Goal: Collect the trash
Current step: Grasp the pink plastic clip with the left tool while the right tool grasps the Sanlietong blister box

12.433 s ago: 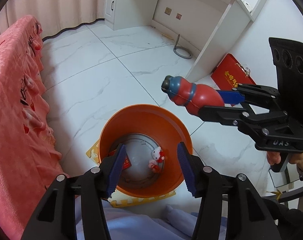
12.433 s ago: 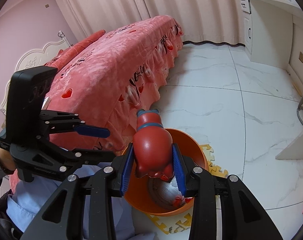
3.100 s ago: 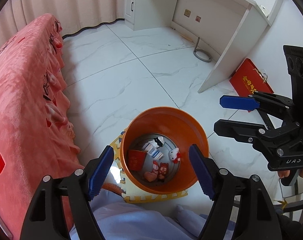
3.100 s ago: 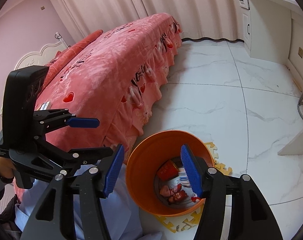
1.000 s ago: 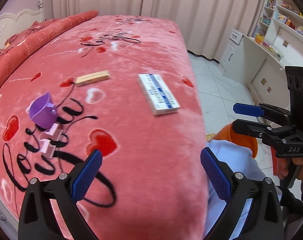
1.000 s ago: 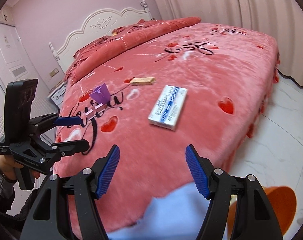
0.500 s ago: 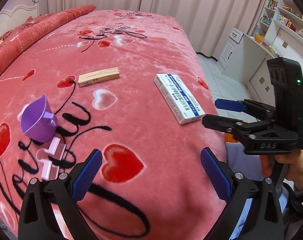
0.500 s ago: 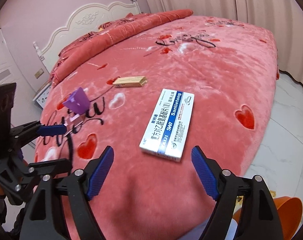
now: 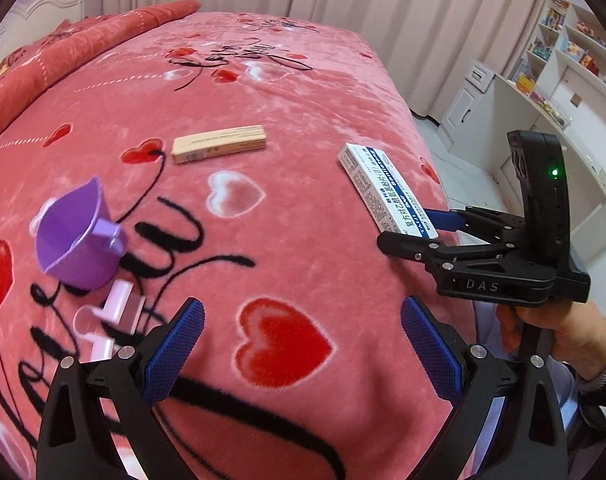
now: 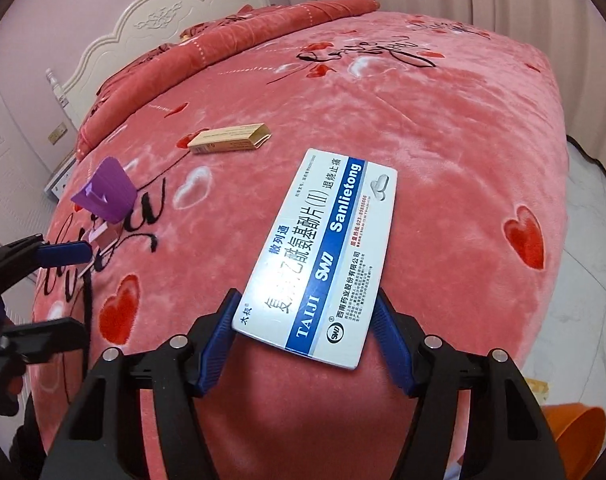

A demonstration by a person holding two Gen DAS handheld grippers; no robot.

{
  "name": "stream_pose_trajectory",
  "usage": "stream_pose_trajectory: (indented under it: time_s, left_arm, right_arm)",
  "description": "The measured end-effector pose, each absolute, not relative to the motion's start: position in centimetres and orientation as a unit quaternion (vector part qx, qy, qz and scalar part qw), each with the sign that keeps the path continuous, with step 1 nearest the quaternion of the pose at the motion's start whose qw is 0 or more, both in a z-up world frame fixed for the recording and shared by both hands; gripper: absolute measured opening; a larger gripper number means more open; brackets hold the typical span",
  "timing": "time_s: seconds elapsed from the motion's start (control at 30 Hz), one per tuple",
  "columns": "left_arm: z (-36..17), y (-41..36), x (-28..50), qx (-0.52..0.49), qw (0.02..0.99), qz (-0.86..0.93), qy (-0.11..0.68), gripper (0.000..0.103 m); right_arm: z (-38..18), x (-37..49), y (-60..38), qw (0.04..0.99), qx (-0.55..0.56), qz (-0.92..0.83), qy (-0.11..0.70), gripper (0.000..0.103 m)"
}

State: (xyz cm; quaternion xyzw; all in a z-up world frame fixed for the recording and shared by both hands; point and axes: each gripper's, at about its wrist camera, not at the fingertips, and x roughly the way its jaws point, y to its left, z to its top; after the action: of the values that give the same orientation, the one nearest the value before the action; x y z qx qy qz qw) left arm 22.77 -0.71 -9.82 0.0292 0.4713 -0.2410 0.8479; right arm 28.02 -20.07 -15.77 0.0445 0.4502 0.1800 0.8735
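The right tool [image 10: 305,340] is closing around the near end of the white medicine box [image 10: 323,256], pads just beside its long edges but not yet pressing, while the left tool [image 9: 303,344] hangs spread and empty over the bed [image 9: 303,92]. This looks like the pick-up step. Next it needs a firm pinch, a lift, and a carry to the orange bin [image 10: 575,436] down to its right.

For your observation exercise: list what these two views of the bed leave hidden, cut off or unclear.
- Orange bin: right wrist view, cut off by the frame's corner; contents unseen.
- Medicine box: its near end covers the blanket under it; whether the closing right gripper presses it yet is unclear.
- Small pink pieces: left wrist view, blurred.
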Motion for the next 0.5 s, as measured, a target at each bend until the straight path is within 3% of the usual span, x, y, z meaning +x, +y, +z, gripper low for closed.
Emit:
stream_pose_trajectory:
  time_s: [0.5]
  left_arm:
    - [-8.0,6.4,20.0,0.025,0.869,-0.165,0.465,0.097]
  right_arm:
    - [-11.6,23.8,-15.7,0.864,0.029,0.281,0.417,0.064]
